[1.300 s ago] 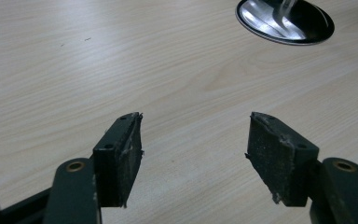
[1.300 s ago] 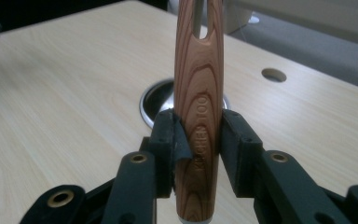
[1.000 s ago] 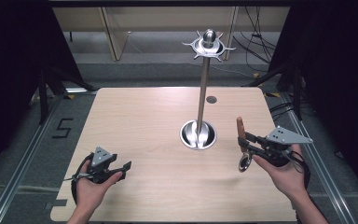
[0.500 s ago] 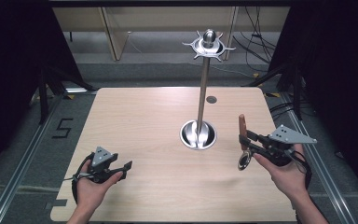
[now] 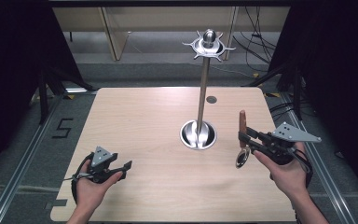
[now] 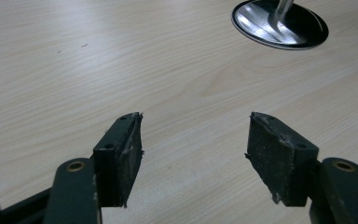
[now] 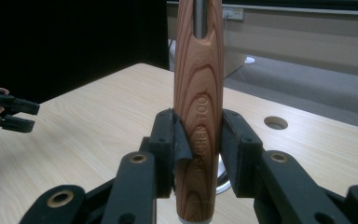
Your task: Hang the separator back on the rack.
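Two grippers logged: our right gripper (image 5: pixel 243 138) clamps the wooden-handled spoon (image 5: pixel 242 135) upright, right of the stand base (image 5: pixel 198 135). Our left gripper (image 5: pixel 127 165) rests over the table (image 5: pixel 144 116), jaws spread, holding nothing

The high view looks forward and down over the pale wooden table (image 5: pixel 158 121). Each gripper view skims close above it; the left one and the high view share the round chrome stand base (image 6: pixel 279 24) (image 5: pixel 198 135)

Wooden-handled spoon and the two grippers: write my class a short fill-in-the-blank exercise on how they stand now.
1. The right gripper is shut on the spoon's ____ handle.
2. The left gripper is ____ and holds nothing.
3. The spoon's bowl points ____, toward the table.
4. The metal stand is on the ____.

Missing words: wooden; open; down; table
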The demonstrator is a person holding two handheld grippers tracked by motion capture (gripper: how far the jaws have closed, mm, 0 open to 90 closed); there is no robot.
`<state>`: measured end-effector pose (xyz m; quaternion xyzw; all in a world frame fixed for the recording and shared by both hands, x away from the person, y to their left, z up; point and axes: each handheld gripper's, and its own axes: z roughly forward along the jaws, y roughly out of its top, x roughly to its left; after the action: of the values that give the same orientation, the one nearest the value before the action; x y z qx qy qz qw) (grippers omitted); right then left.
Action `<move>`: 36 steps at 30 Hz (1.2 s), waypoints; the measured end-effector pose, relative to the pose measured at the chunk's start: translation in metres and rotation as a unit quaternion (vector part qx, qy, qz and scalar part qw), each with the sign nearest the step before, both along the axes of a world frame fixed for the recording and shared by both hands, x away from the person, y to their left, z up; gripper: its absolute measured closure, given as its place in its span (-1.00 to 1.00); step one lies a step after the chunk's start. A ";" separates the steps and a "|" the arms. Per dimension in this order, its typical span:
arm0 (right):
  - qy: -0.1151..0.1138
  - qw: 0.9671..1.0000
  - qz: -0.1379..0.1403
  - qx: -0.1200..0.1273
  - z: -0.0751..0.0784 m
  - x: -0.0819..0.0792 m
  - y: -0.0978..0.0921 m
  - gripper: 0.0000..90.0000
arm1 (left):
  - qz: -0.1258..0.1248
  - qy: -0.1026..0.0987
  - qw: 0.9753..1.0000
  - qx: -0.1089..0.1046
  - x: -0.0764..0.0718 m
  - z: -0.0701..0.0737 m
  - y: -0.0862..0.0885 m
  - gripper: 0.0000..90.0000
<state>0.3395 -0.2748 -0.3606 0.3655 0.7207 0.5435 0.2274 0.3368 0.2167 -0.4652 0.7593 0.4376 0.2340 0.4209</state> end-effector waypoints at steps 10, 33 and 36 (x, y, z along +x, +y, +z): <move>-0.021 0.999 -0.020 0.025 0.023 0.002 0.008 0.52 | -0.002 0.001 1.000 0.002 -0.001 -0.001 0.001 -0.23; -0.046 0.998 -0.033 0.027 0.046 0.010 0.019 0.52 | 0.001 0.000 1.000 -0.001 0.000 -0.001 0.002 -0.23; -0.045 0.998 -0.035 0.030 0.048 0.010 0.022 0.52 | -0.001 -0.001 1.000 -0.001 0.000 -0.001 0.001 -0.23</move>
<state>0.3492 -0.2529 -0.3125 0.3721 0.6798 0.5728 0.2670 0.3369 0.2180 -0.4663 0.7591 0.4365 0.2343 0.4223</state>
